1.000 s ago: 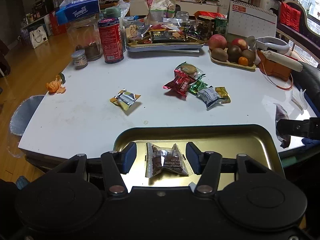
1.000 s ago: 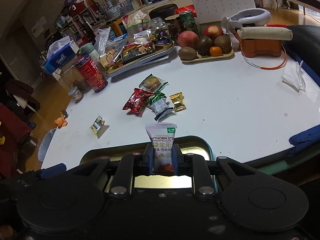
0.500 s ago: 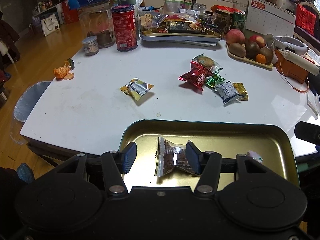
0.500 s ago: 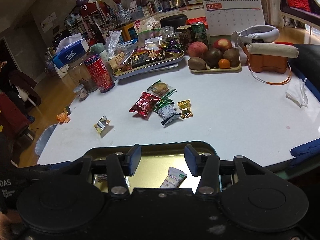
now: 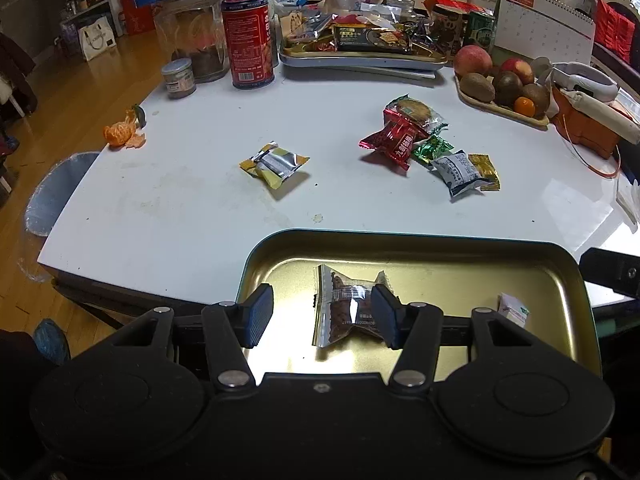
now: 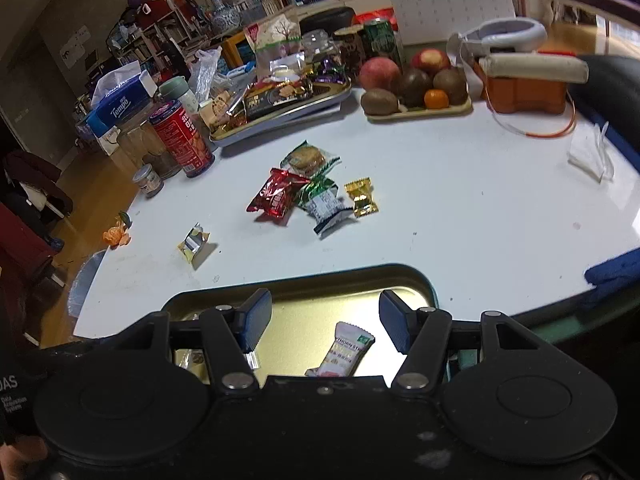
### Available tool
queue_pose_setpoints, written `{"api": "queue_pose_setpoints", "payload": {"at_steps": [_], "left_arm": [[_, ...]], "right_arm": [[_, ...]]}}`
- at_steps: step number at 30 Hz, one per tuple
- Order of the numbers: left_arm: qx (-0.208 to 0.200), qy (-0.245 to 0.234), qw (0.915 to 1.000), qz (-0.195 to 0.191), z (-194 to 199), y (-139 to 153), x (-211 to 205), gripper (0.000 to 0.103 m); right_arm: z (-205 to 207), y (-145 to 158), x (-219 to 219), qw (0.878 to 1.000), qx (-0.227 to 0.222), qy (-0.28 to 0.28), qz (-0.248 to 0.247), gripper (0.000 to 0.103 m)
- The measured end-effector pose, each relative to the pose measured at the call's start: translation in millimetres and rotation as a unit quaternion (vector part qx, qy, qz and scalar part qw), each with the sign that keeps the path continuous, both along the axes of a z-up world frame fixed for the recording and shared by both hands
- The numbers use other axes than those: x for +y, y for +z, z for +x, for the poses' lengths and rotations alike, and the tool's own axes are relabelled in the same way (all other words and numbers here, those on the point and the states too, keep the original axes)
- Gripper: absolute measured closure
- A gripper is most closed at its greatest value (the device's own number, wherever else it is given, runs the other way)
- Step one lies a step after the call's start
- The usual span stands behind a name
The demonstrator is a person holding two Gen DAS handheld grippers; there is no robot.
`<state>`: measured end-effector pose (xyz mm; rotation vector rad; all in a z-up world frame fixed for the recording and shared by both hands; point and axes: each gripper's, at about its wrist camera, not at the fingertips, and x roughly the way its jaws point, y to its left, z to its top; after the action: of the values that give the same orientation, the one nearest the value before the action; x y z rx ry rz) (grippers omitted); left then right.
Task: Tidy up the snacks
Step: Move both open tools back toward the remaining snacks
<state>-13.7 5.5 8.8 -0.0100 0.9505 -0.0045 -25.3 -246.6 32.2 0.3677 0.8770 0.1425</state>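
A second ago the right gripper (image 6: pixel 325 322) was pinching the white hawthorn strip packet (image 6: pixel 347 354) upright between its fingers; now that packet is lying flat in the gold tray (image 6: pixel 304 280), below and between the spread fingers, touching neither. The left gripper (image 5: pixel 322 314) was already standing open over its brown nut packet (image 5: pixel 344 308) a second ago and is still open now, having drifted sideways so that the packet is sitting just inside the right finger (image 5: pixel 384 316), apparently touching its pad or hidden behind it, while the left finger is standing well clear. So both deliveries are looking finished: two snacks are resting in the tray, the brown one towards the left gripper's side and the white one out beyond its right finger (image 5: pixel 512 308). Neither gripper is holding anything; both pairs of fingers are wide apart. Ahead of the fingers, on the white surface (image 5: pixel 200 208), more snacks are waiting: a yellow-and-silver packet (image 5: pixel 274 162) alone ahead and to the left, and a cluster ahead and to the right made of a red packet (image 5: pixel 394 142), a biscuit in a clear wrapper (image 5: pixel 418 110), a green candy (image 5: pixel 432 148), a white-and-blue packet (image 5: pixel 458 172) and a gold candy (image 5: pixel 484 168). The task seems only partly done, with the next reach likely going to these.
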Motion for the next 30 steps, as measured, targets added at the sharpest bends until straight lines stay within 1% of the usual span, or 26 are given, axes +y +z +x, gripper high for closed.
{"api": "queue_pose_setpoints", "payload": {"at_steps": [2,5,7,9,11,13,18,24,30], "left_arm": [[0.004,0.007,1.0000,-0.004,2,-1,2,0.044],[0.016,0.013,0.9997,-0.015,5,-1,5,0.046],[0.022,0.020,0.9993,-0.024,8,0,7,0.047],[0.031,0.026,0.9990,-0.022,13,1,7,0.047],[0.041,0.029,0.9986,-0.014,20,3,6,0.047],[0.044,0.026,0.9986,-0.011,27,7,6,0.047],[0.024,0.020,0.9995,0.008,52,24,4,0.046],[0.002,0.018,0.9998,0.011,98,43,4,0.046],[-0.014,0.007,0.9997,0.019,149,58,-1,0.046]], "right_arm": [[4,-5,-1,1.000,0.024,-0.003,0.015,0.045],[10,-11,0,0.999,0.050,0.000,0.016,0.045],[14,-14,1,0.997,0.070,0.010,0.028,0.046],[20,-15,3,0.996,0.083,0.018,0.041,0.046],[27,-15,5,0.995,0.097,0.016,0.033,0.046],[35,-13,7,0.995,0.101,0.013,0.019,0.046],[61,0,3,0.995,0.100,-0.005,-0.001,0.046],[110,17,-14,0.994,0.098,-0.052,-0.006,0.046],[166,25,-14,0.993,0.090,-0.045,-0.056,0.046]]}}
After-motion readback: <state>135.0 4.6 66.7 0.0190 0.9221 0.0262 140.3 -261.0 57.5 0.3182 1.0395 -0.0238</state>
